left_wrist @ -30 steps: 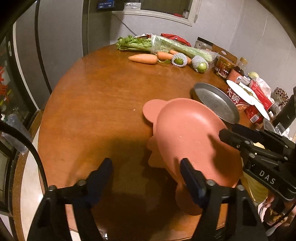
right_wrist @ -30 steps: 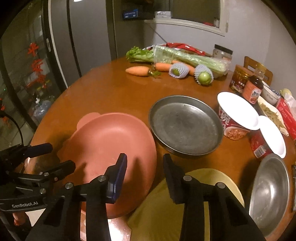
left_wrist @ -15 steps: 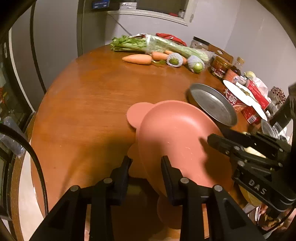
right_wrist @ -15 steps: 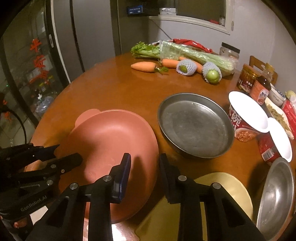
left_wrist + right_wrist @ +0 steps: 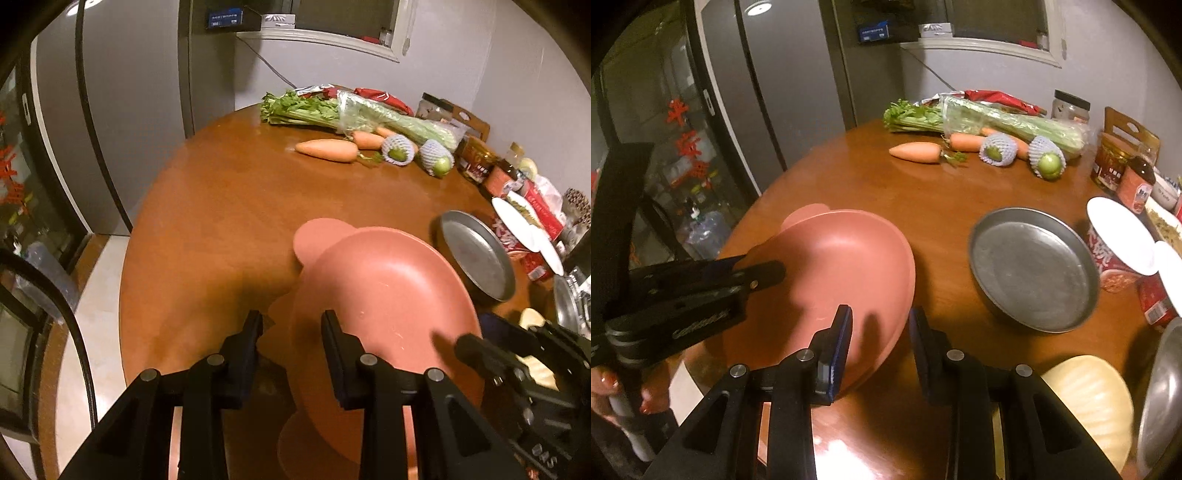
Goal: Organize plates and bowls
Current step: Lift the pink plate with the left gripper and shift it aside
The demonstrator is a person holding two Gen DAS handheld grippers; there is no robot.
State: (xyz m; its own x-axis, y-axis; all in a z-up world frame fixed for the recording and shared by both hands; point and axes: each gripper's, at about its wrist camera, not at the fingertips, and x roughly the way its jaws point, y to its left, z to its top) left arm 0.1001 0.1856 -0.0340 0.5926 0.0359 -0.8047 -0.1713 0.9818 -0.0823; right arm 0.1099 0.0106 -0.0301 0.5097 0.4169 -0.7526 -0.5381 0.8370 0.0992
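Observation:
A pink plate with round ears is lifted off the round wooden table and tilted. My left gripper is shut on its near rim. My right gripper is shut on the plate's opposite rim; the plate also shows in the right wrist view. A round metal plate lies on the table right of the pink plate. A yellow plate lies at the near right beside another metal dish.
Carrots, celery in plastic and netted green fruit lie at the table's far side. Jars, a bottle and instant noodle cups crowd the right edge. A refrigerator stands to the left.
My left gripper closed from wide open onto the pink plate's rim. Both grippers raised the plate off the table and tilted it.

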